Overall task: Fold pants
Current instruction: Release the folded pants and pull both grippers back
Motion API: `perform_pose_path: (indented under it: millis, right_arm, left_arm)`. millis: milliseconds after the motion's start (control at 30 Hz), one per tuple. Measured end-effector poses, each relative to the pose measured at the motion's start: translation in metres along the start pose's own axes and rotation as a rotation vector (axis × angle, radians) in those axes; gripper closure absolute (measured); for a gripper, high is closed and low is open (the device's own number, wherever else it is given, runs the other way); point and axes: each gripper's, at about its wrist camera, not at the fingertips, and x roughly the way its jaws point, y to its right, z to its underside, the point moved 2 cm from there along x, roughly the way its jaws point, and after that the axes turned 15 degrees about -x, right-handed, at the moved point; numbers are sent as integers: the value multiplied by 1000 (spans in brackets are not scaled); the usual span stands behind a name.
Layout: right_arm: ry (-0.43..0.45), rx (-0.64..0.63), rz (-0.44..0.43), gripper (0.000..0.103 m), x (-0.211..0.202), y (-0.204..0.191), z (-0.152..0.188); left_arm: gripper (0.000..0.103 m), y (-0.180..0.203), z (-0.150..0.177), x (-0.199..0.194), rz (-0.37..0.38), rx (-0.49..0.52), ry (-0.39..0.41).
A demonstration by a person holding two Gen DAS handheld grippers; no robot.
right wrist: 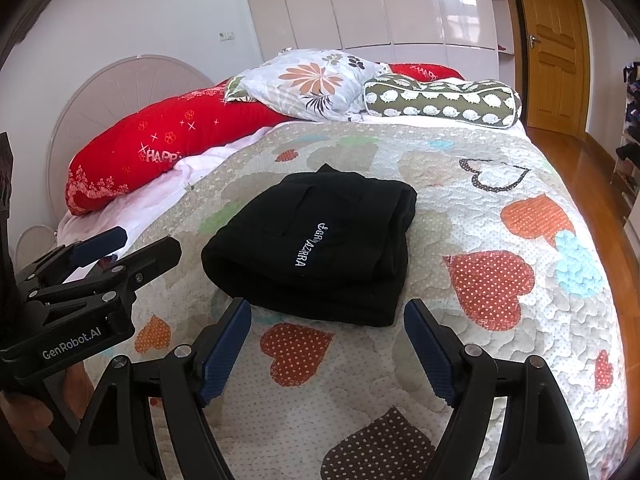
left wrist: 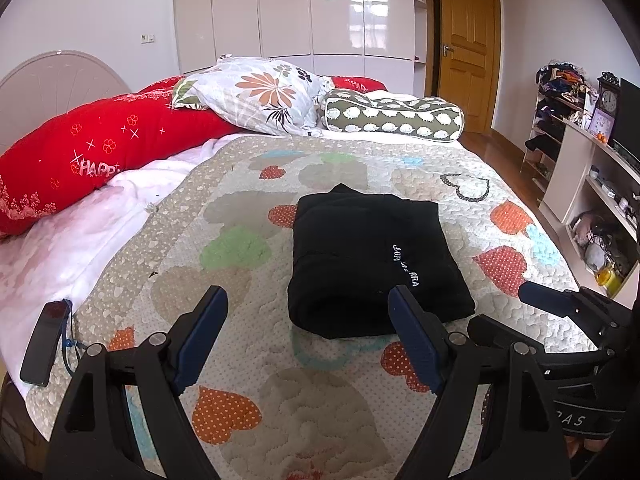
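Black cloth sits in a compact folded stack at the middle of both frames: the pants (left wrist: 376, 264) lie on the quilt (left wrist: 240, 360) of the bed, white lettering on top, the rounded fold edge facing the cameras and the looser layered edges toward the right. In the left wrist view the left gripper (left wrist: 308, 308) fills the bottom of the frame, fingers (left wrist: 204, 328) released and spread wide with nothing between them; the pants lie ahead and slightly right of it, its right finger overlapping the near edge of the stack in the picture, though contact cannot be told. In the right wrist view the right gripper (right wrist: 328, 322) is likewise released and empty at the bottom centre, and the pants (right wrist: 316, 240) lie just ahead and a little left, apart from its fingers. The stack's longer side runs away from the cameras toward the pillows (right wrist: 316, 84) in the upper part of the frame. The two grippers look about equally near, one at each near corner. Judged from this, the folding appears done or nearly so; any further move would start from the near fold edge.
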Motion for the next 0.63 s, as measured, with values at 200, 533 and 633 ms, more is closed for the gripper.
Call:
perform_pose_path:
  millis: [200,533,633]
  right_arm:
    - [-8,3,0,22,4,1,1]
    - [-18,5,0,22,6,3,2]
    - [-14,4,0,22,5,3,2]
  left_arm:
    - [20,-1,1,2,0,-2,-6]
    - [20,2,3,4,9,11,-1]
    - [20,3,3,1,7,15,2]
